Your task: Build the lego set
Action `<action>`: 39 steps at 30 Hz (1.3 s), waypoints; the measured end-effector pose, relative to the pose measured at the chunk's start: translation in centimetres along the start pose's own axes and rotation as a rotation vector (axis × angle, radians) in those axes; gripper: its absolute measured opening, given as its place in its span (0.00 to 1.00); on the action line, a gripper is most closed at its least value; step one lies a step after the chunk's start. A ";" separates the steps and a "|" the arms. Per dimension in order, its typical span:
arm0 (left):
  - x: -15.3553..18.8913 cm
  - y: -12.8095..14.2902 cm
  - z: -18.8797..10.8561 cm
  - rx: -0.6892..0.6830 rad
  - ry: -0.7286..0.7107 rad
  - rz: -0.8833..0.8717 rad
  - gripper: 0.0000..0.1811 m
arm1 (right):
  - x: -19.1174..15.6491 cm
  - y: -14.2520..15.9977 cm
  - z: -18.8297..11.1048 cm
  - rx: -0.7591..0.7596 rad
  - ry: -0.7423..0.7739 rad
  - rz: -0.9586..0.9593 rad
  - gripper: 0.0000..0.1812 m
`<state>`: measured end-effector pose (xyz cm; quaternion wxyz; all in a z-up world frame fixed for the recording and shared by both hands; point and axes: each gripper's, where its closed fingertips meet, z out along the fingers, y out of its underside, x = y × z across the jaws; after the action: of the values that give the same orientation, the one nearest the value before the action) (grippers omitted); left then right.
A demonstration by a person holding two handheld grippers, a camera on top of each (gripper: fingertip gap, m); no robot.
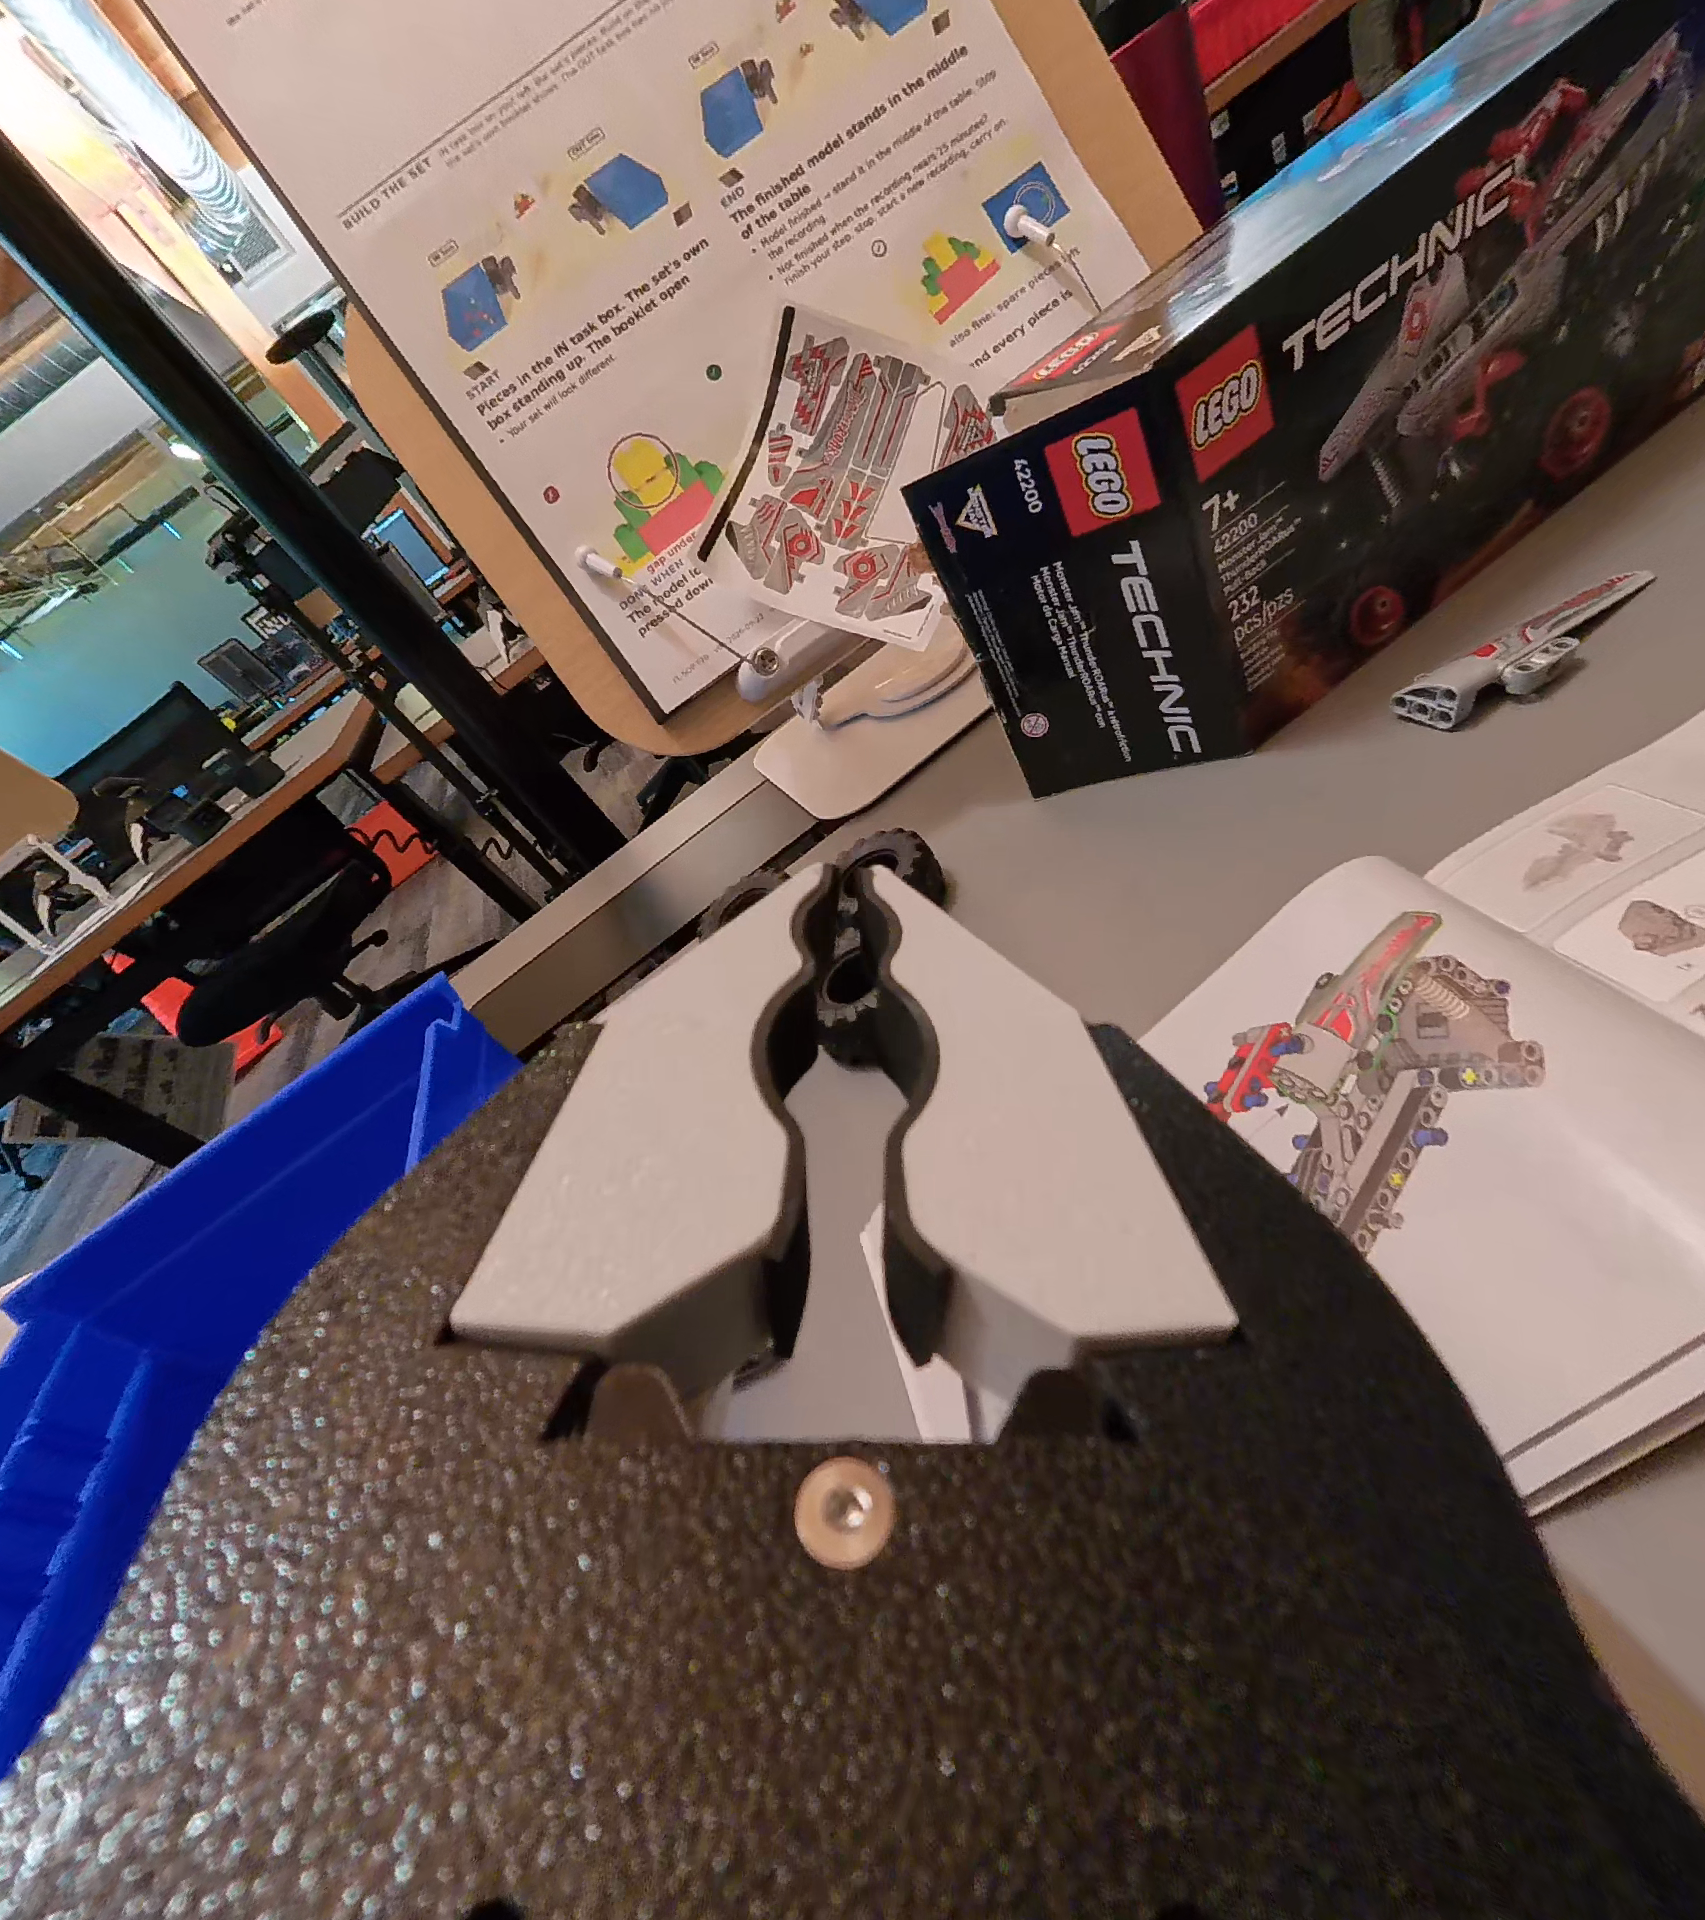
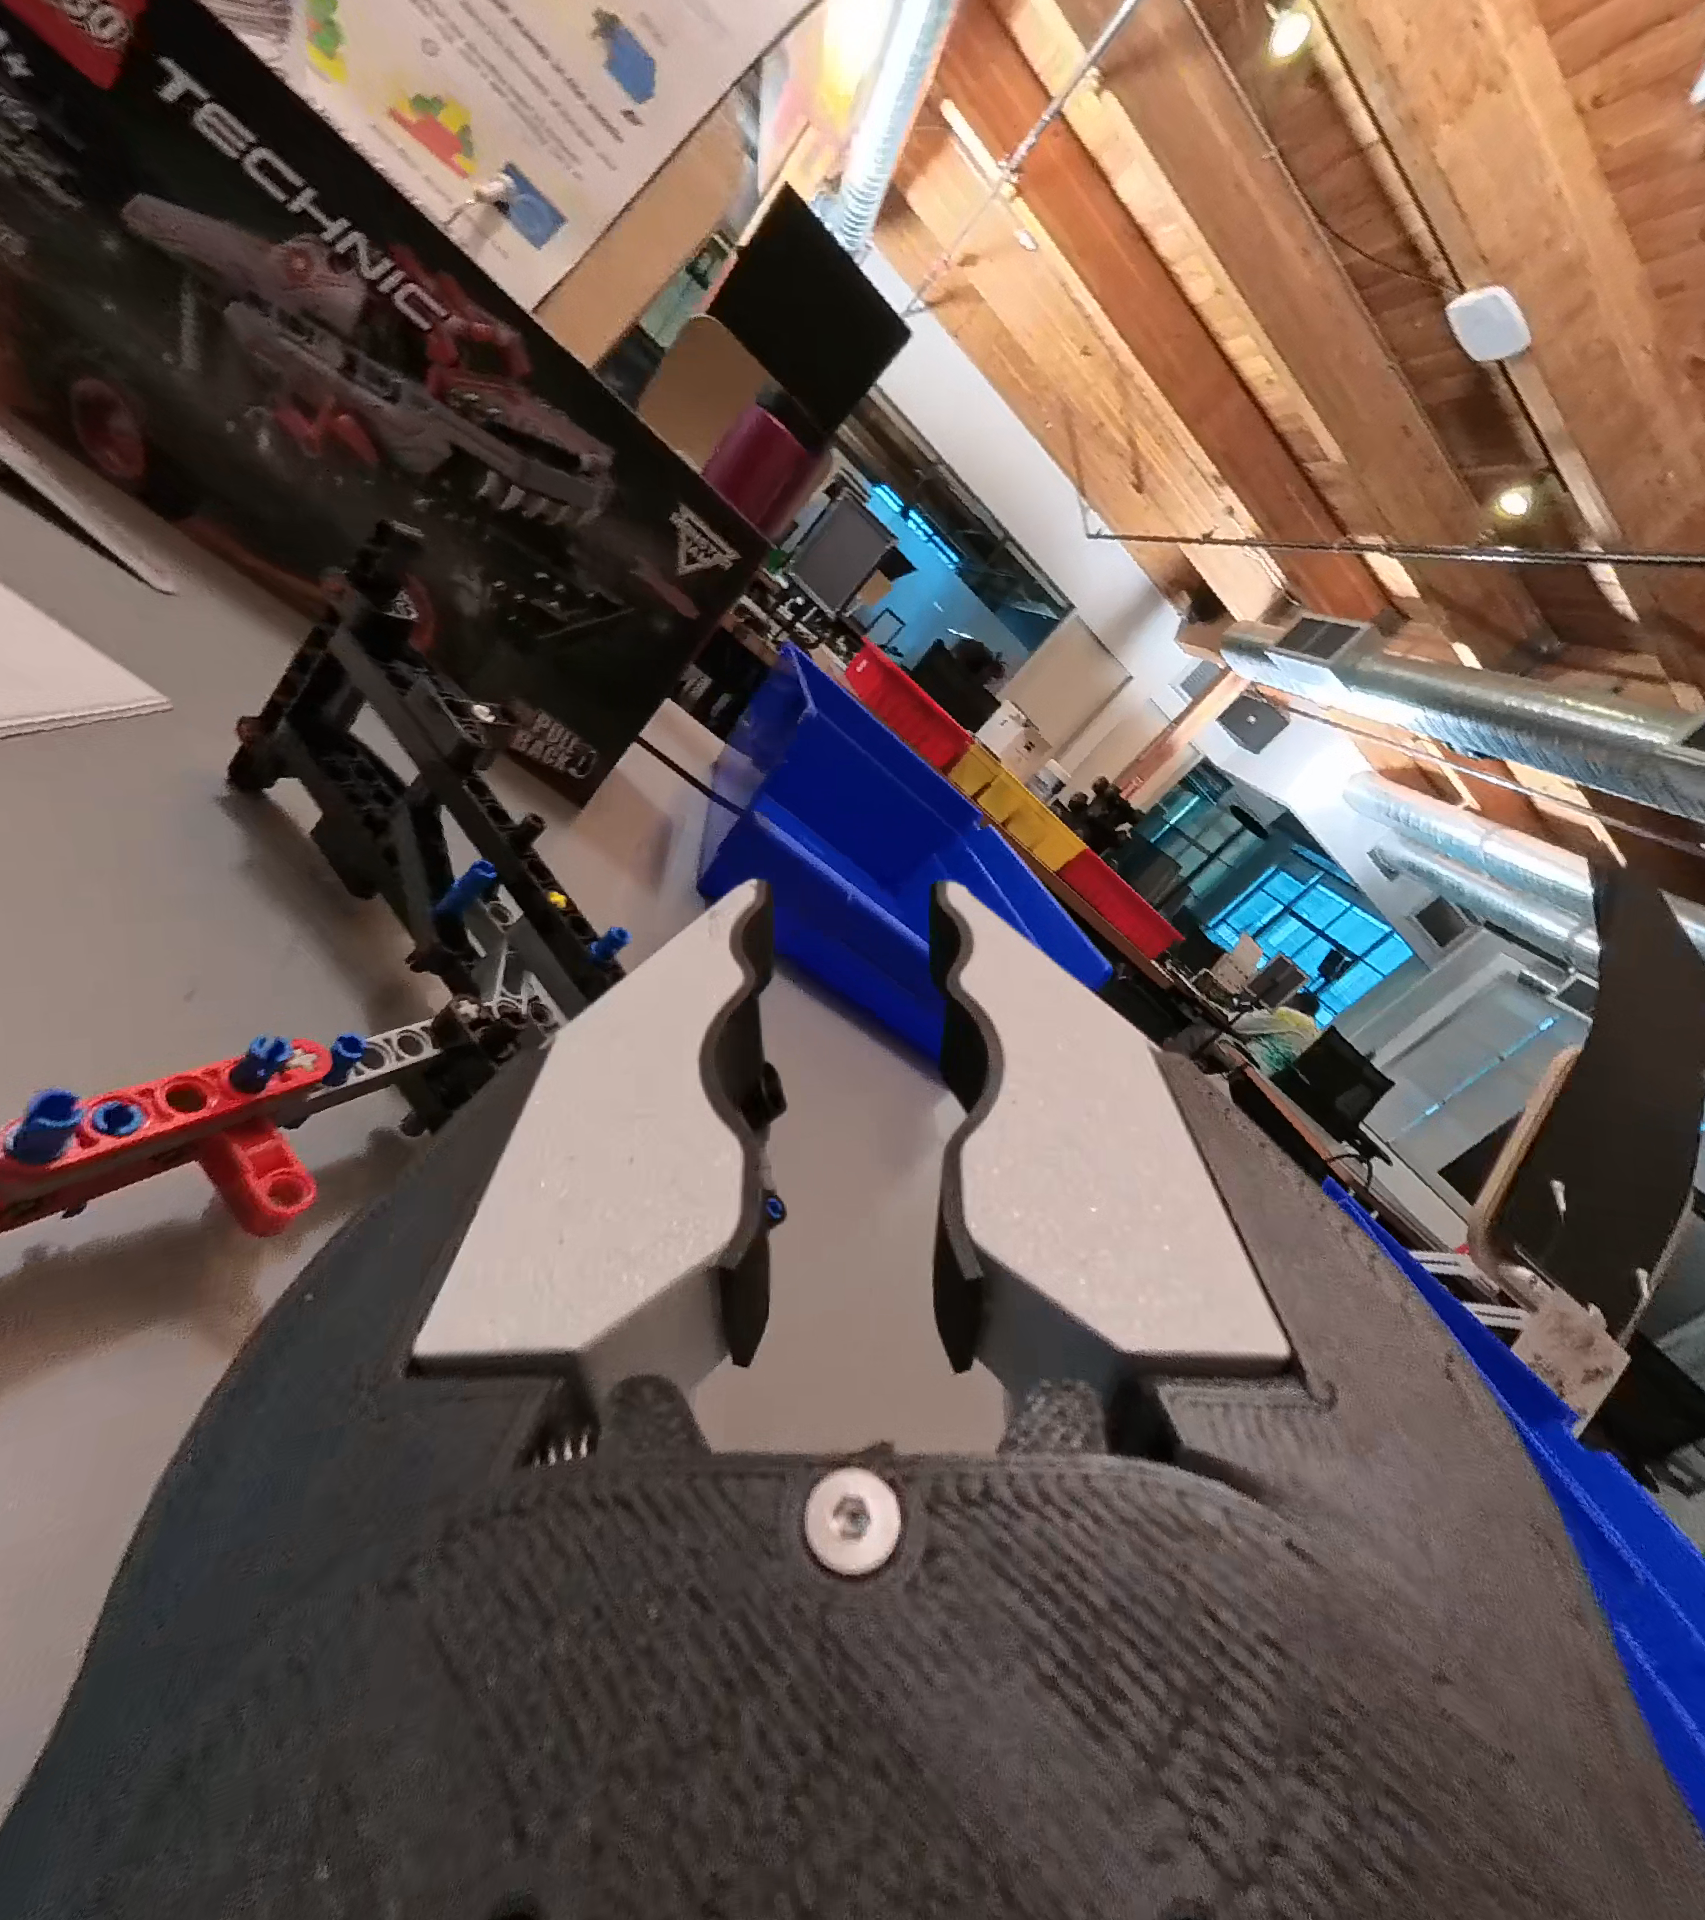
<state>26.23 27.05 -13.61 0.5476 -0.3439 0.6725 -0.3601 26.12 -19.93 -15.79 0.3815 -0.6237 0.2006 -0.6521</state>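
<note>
The left gripper (image 1: pixel 853 914) is gripping a small black gear piece (image 1: pixel 840 987) at frame centre. The right gripper (image 2: pixel 853 945) is standing released and empty. The half-built black and red beam chassis (image 2: pixel 391 790) is lying at left; wheels and grey body panels (image 1: pixel 1513 660) are seemingly remaining.

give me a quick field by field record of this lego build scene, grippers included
left gripper: shut on small black gear piece
right gripper: open, holding nothing
partial model: black frame with blue pins and a red beam at one end, on the grey table
instruction booklet: open, lying flat
set box: standing behind the booklet
sticker sheet: propped against the board
loose grey panel: on the table by the box
blue bin: at left edge
black wheels: behind the left fingertips
</note>
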 end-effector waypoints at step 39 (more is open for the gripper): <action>-0.2 0.2 0.0 -0.002 -0.002 -0.006 0.00 | -3.1 2.6 -1.0 -0.179 -0.221 -0.098 0.19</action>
<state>26.25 27.29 -13.71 0.5467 -0.3467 0.6713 -0.3609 25.61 -19.45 -19.86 0.3121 -0.7323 0.1839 -0.5767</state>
